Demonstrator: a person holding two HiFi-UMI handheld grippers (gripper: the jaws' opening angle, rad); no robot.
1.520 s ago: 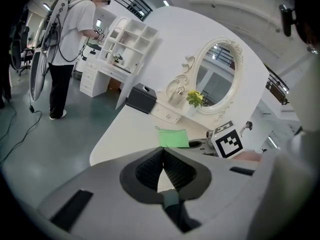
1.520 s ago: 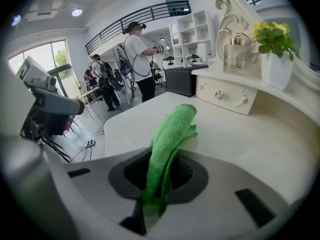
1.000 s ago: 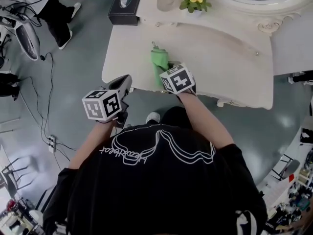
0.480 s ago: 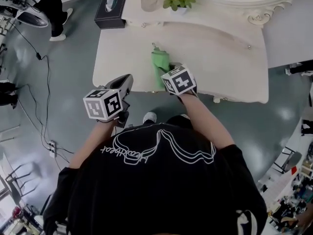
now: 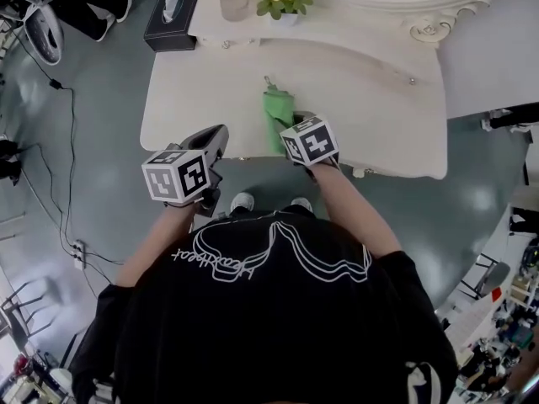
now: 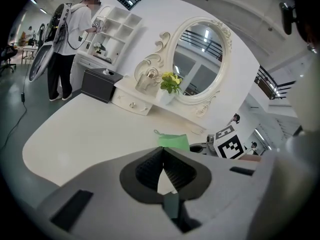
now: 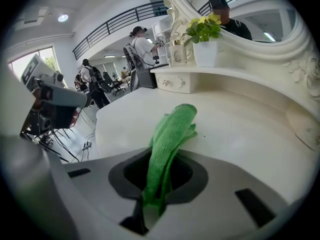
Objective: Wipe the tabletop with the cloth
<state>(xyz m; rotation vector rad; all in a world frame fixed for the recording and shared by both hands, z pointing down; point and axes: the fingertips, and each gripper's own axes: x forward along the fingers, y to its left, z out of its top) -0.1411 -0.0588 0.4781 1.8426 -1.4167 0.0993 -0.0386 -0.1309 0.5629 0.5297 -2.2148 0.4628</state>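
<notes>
Two tongs: our left tongs hang pressed together and empty by the near edge of the tabletop; our right tongs pinch the green cloth, which lies just past that edge. We judge wiping is in hand; next, drag it farther across, pressing down.

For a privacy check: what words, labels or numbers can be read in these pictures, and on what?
Nothing reads with certainty.
Black shirt: white script line, upside down, too stylised to read.
Marker cubes: square patterns only, no words.
Black tissue box: no legible label.
</notes>
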